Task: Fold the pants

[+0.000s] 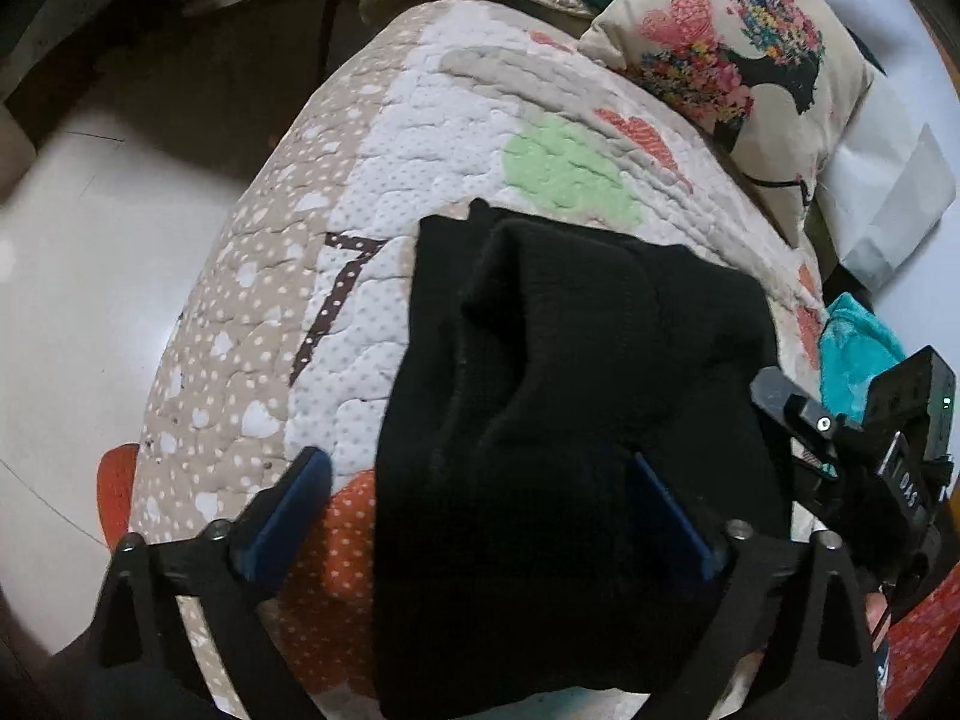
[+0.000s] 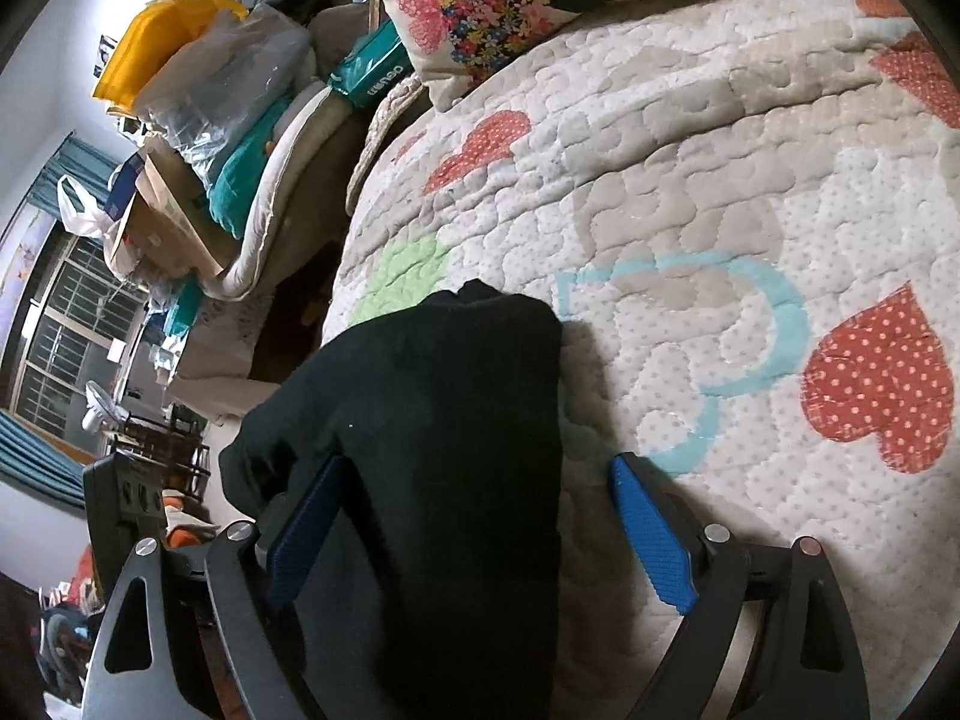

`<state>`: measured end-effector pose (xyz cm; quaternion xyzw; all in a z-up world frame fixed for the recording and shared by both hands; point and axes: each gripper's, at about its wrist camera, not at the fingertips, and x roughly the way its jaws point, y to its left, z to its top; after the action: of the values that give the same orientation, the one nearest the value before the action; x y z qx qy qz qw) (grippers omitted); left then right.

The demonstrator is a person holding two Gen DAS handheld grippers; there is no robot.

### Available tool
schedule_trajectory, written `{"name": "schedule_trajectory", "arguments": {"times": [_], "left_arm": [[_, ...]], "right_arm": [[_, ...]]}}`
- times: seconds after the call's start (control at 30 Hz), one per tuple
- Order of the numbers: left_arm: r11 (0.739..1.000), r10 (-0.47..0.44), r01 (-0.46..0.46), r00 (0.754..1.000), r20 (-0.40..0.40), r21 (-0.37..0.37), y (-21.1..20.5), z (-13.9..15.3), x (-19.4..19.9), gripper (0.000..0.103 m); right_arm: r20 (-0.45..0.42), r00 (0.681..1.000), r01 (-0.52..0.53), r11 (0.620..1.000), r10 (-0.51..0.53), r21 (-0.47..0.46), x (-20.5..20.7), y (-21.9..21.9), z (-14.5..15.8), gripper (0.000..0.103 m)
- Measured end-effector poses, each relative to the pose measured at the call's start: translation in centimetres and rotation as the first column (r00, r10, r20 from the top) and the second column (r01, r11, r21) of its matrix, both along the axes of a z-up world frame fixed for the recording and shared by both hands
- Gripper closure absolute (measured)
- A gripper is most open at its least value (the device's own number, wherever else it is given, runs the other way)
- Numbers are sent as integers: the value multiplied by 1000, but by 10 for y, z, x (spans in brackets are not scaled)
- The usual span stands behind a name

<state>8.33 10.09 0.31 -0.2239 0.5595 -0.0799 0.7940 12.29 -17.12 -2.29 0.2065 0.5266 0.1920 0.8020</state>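
In the left wrist view, pale floor (image 1: 90, 276) fills the left of the frame. The left gripper (image 1: 480, 516) sits at bottom centre with jaws apart, the folded black pants (image 1: 558, 420) lying between its blue pads (image 1: 288, 510) on the heart-patterned quilt (image 1: 372, 180). A floral pillow (image 1: 738, 48) lies upper right, and the right gripper (image 1: 870, 450) shows at the right edge. In the right wrist view, a yellow bin (image 2: 162, 42) stands upper left; the right gripper's jaws are apart, straddling the pants.
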Motion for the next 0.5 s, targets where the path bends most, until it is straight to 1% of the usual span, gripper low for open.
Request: {"name": "schedule_trajectory", "arguments": {"times": [0.03,0.07,0.1,0.13,0.17,0.23,0.3,0.4,0.5], "left_arm": [[1000,-17,18,1000,19,-24,-2,4,-1,35],[998,-32,33,999,27,-48,-3,7,-2,49],[997,-38,40,999,32,-59,-4,10,-2,51],[998,-41,43,998,43,-50,-6,13,-3,55],[998,-41,43,998,50,-46,-7,14,-5,58],[998,-32,35,998,49,-58,-5,16,-4,59],[997,-20,24,999,42,-76,-3,17,-3,60],[996,-6,9,999,34,-91,-3,19,0,60],[996,6,-2,999,51,-87,-9,27,7,62]], "right_arm": [[-7,1000,-21,1000,21,11,0,4,0,17],[-16,999,-41,999,41,28,0,7,-1,22],[-29,998,-55,998,56,44,-1,10,-1,30],[-25,998,-52,998,53,35,-2,12,0,32],[-20,998,-51,998,52,28,-3,14,2,34],[-21,999,-45,999,45,31,-3,15,5,42],[-16,999,-42,999,43,30,-4,15,9,47],[-2,999,-51,998,51,23,-3,16,17,51],[26,998,-61,998,61,1,-1,17,26,54]]}}
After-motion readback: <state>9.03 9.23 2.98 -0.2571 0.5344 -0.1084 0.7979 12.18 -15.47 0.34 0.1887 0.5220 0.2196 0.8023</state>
